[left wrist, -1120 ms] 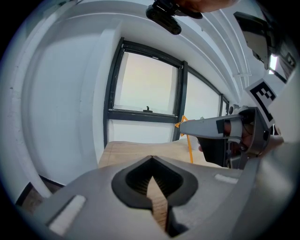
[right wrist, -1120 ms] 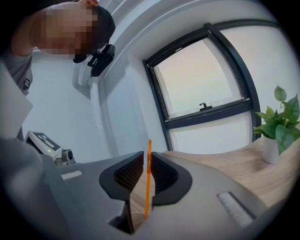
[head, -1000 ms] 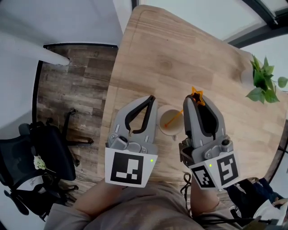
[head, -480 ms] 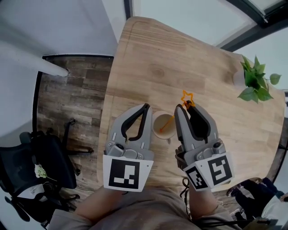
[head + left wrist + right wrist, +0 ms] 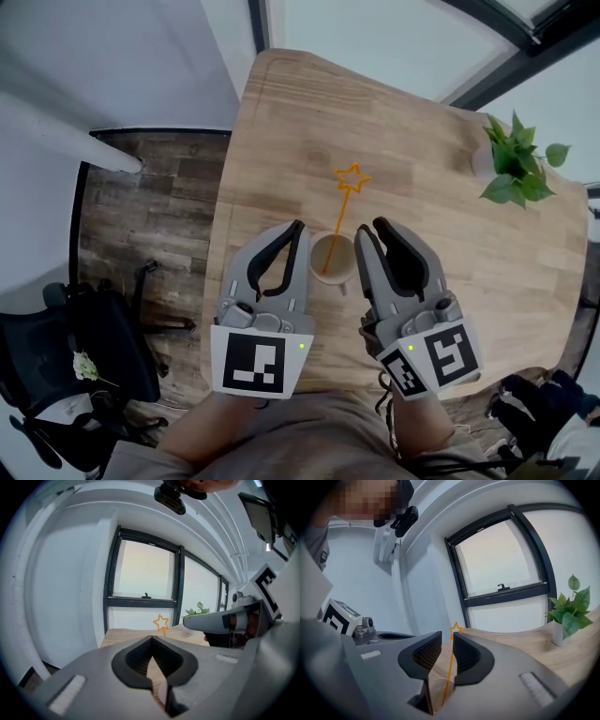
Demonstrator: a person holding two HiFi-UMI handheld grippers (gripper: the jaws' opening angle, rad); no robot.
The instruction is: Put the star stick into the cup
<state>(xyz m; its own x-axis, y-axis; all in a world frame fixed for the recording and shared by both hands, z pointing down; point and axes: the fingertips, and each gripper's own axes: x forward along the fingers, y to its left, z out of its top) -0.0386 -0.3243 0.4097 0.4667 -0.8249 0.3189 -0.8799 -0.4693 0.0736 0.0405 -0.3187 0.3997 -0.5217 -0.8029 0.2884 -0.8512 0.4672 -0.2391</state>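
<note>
An orange star stick [image 5: 345,194] stands in the pale cup [image 5: 339,267] on the wooden table [image 5: 422,131]. It leans away from me, its star head above the table beyond the cup. My left gripper [image 5: 299,225] is shut and empty just left of the cup. Just right of the cup, my right gripper [image 5: 372,228] is open and holds nothing. In the right gripper view the stick [image 5: 449,667] shows through the gap between the parted jaws of the right gripper [image 5: 447,634]. The left gripper view has the star [image 5: 161,623] beyond the closed tips of the left gripper [image 5: 151,638].
A small potted plant [image 5: 514,169] stands at the table's far right. Left of the table are wood flooring and a black office chair [image 5: 84,347]. The table's near edge runs under my grippers.
The right gripper has opened and let go of the star stick, which now leans in the cup. Both grippers have drawn back slightly towards me.
</note>
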